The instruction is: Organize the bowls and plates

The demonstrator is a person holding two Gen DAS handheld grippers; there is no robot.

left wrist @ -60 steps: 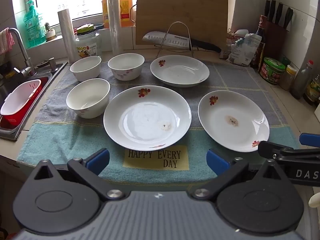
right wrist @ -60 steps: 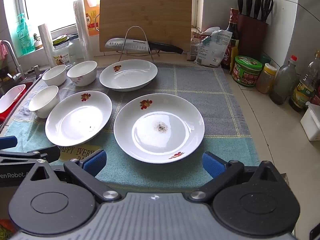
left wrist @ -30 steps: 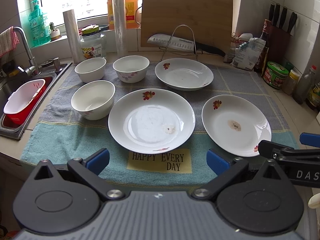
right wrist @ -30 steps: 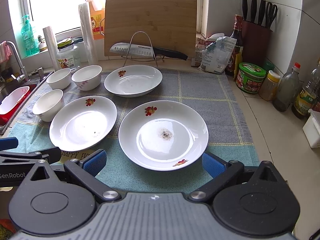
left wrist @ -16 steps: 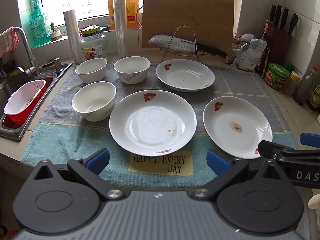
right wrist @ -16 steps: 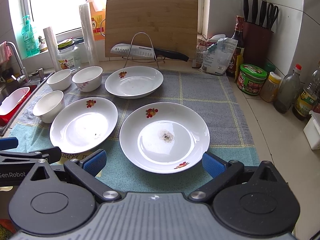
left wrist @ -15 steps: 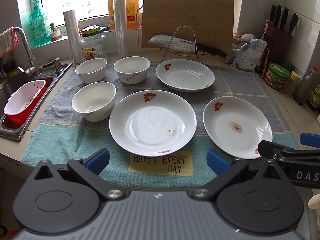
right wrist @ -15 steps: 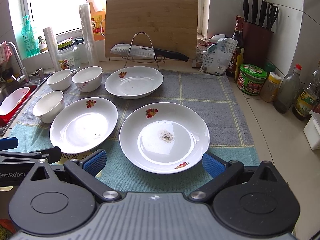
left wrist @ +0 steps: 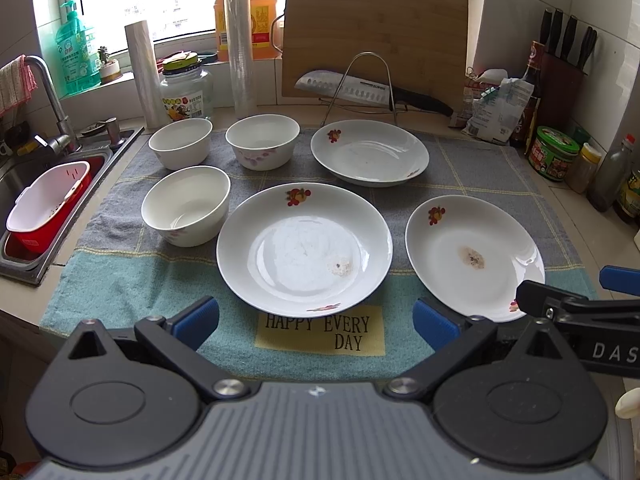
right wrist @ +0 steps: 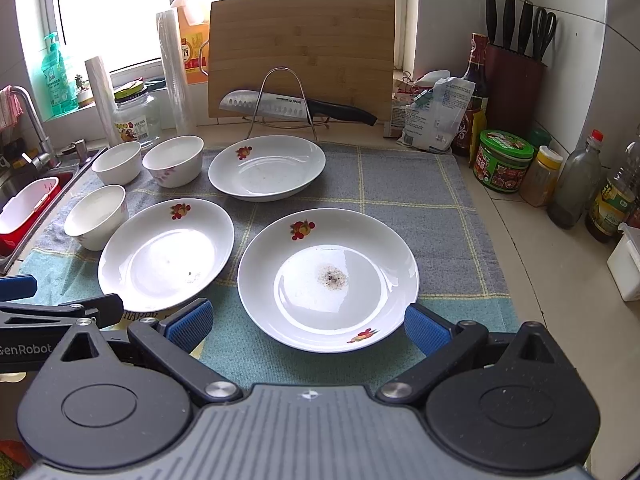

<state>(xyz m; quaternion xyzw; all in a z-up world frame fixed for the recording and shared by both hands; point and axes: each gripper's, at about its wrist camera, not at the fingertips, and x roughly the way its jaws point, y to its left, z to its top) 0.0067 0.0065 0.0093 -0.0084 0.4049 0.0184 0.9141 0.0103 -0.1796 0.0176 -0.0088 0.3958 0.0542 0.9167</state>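
Observation:
Three white flower-print plates lie on the towel: a middle plate [left wrist: 304, 248], a right plate [left wrist: 474, 256] with a brown stain, and a far plate [left wrist: 370, 152]. Three white bowls stand at the left: a near bowl [left wrist: 186, 204], a back-left bowl [left wrist: 180, 142] and a back bowl [left wrist: 262, 140]. My left gripper [left wrist: 316, 320] is open, low before the middle plate. In the right wrist view my right gripper [right wrist: 306, 326] is open in front of the stained plate [right wrist: 328, 280]. The middle plate [right wrist: 166, 254], far plate [right wrist: 266, 168] and bowls [right wrist: 96, 214] show there too.
A grey and teal towel [left wrist: 120, 280] covers the counter. A sink [left wrist: 24, 184] with a red and white basket lies at the left. A knife on a wire rack [left wrist: 360, 88] and a cutting board [left wrist: 374, 36] stand behind. Jars and bottles [right wrist: 504, 160] line the right wall.
Both views have drawn back and tilted slightly, so the plates sit a little lower in the picture. No dish has moved and both grippers have stayed open.

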